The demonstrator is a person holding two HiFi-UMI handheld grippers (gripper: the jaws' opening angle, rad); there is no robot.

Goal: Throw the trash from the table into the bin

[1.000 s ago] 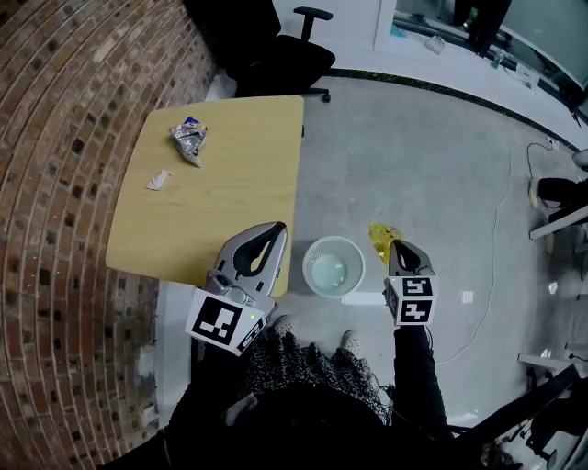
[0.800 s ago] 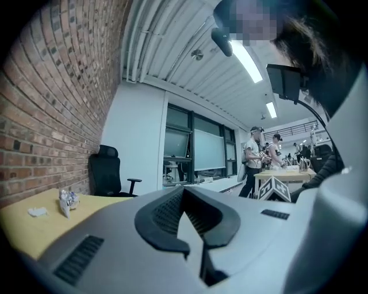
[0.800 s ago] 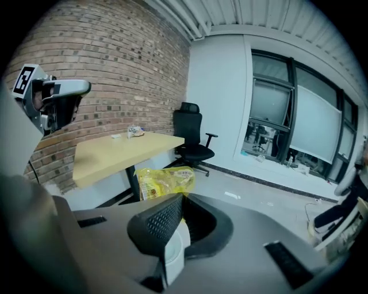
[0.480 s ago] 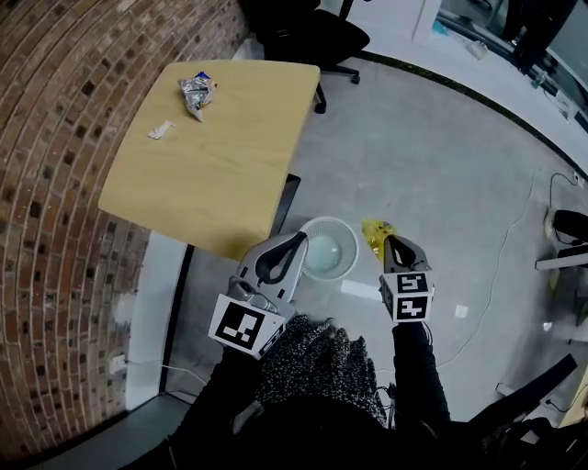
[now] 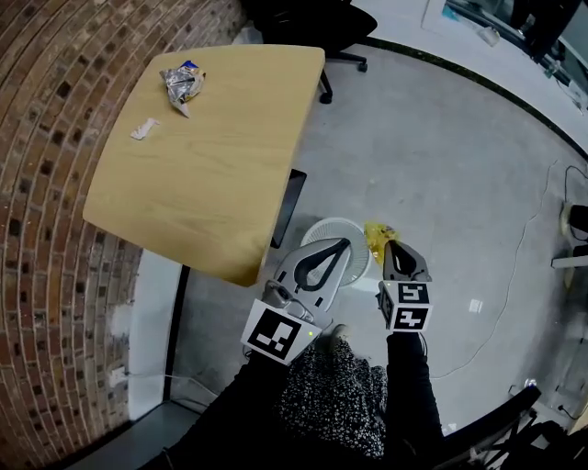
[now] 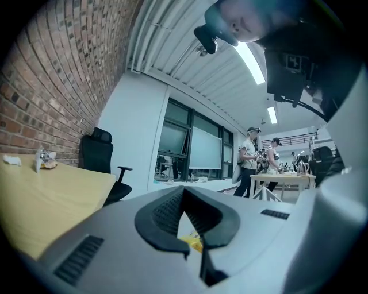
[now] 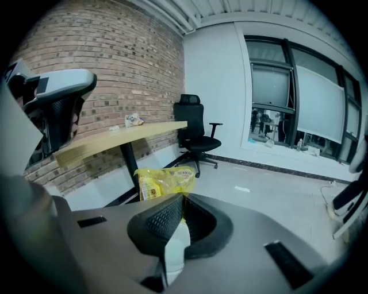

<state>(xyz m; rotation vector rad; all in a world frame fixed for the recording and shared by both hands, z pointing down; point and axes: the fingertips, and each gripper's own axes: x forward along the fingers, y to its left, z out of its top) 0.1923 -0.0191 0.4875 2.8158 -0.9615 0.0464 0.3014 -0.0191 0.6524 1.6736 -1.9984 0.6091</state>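
Brick wall [image 5: 46, 229] fills the left of the head view and grey floor [image 5: 459, 156] the right, with a black office chair [image 5: 303, 18] at the top edge. A wooden table [image 5: 211, 156] takes up the upper left. Just off its lower right corner, near the frame's centre, stands a white bin [image 5: 323, 226], partly covered by the left gripper [image 5: 344, 246].

In the left gripper view, the left gripper's jaw tips meet with nothing between them. It is clenched and empty, hanging over the bin's near side. The right gripper [image 5: 393, 246] sits just right of the bin, clamped on a yellow wrapper [image 5: 379, 235]. In the right gripper view the wrapper [image 7: 164, 182] sticks up out of the pinched tips.

Two pieces of trash lie on the table at the upper left, well apart from both grippers: a crumpled silver wrapper [image 5: 181, 83] and a small white scrap [image 5: 142, 128] just below and left of it.

The step in hand looks like the drop of the yellow wrapper. It appears to hang at the bin's right rim rather than over the middle. The next move would therefore bring the right gripper a little leftward in the frame, over the opening, and then part its jaws. The empty left gripper may need to clear the bin's mouth.
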